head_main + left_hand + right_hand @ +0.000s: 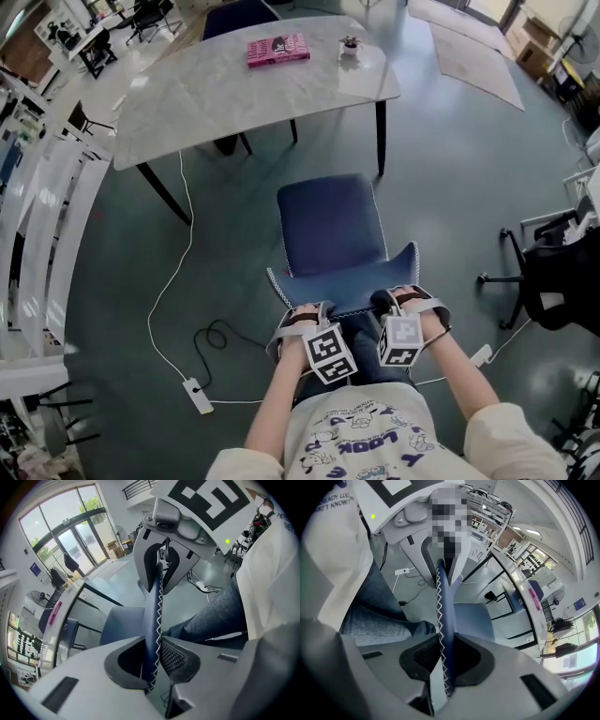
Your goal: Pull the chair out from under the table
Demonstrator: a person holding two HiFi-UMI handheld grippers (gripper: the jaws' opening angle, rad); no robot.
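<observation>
Grey-green polished floor (450,169), open office space with glass doors in the background. Marble-top table (216,94) on black legs sits at the far side of the head view. Blue chair (328,230) stands on open floor just off the table's near edge, seat fully clear of the top, backrest (342,286) toward the person. Second blue chair (239,14) is at the table's far side; black office chair (553,272) is off to the right. Left hand-held gripper (302,319) is clamped on the backrest's top edge near its left end, with the stitched rim pinched between the pads in the left gripper view. Right hand-held gripper (410,305) is clamped the same way near the right end, confirmed in the right gripper view. Both point steeply down. On the table: pink book (277,50), and a small pot (350,47) just right of it. White cable (183,234) runs down to a power strip (198,396) on the floor left of the chair.
</observation>
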